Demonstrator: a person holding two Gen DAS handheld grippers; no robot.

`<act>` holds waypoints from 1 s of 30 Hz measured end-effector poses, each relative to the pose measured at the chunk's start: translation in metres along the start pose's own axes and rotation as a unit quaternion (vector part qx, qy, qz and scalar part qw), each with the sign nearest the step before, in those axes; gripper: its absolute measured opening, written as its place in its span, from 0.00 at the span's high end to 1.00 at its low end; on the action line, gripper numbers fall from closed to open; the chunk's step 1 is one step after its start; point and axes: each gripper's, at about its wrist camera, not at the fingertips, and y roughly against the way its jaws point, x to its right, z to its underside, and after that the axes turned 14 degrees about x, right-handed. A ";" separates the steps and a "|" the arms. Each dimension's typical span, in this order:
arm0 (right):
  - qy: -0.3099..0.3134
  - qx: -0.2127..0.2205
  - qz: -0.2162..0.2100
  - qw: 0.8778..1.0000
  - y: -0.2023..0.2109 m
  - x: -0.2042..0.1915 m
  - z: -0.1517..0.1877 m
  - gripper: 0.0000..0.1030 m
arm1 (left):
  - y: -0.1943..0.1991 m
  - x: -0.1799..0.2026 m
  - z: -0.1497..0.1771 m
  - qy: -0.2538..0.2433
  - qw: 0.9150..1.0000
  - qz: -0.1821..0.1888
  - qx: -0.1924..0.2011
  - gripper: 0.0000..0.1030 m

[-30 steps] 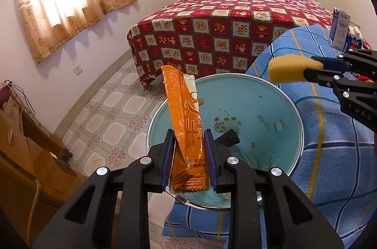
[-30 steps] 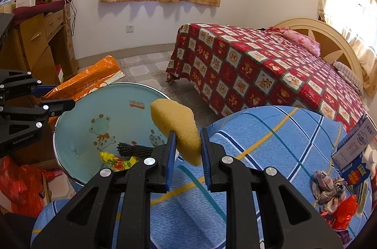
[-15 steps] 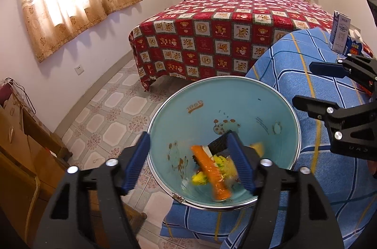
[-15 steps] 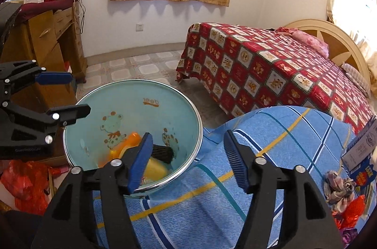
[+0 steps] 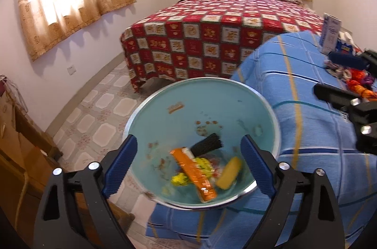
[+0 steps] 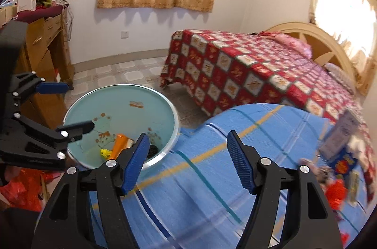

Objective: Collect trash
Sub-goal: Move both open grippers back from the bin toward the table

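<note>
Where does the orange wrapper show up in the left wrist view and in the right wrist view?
Left wrist view: the orange wrapper lies at lower centre, at the bottom of the basin, beside the yellow sponge.
Right wrist view: lower left, only its end shows, behind a gripper finger.
Shared landmark: the teal basin, on the blue cloth.

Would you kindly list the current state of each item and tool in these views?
left tool: open, jaws just opened, nothing between them
right tool: open, jaws just opened, nothing between them
basin: upright, holding trash
orange wrapper: lying in basin
yellow sponge: lying in basin
black brush: lying in basin
carton: standing upright on blue cloth
</note>
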 end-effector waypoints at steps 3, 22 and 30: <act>0.001 0.008 0.044 0.999 0.033 0.021 0.007 0.30 | 0.001 0.026 0.002 -0.016 1.000 0.025 0.001 0.11; -0.122 -0.064 0.229 0.964 0.182 0.142 0.119 0.28 | 0.001 0.129 -0.008 -0.068 0.992 0.103 0.020 0.07; -0.142 -0.030 0.215 0.966 0.200 0.147 0.127 0.28 | 0.003 0.142 -0.013 -0.065 0.992 0.108 0.023 0.06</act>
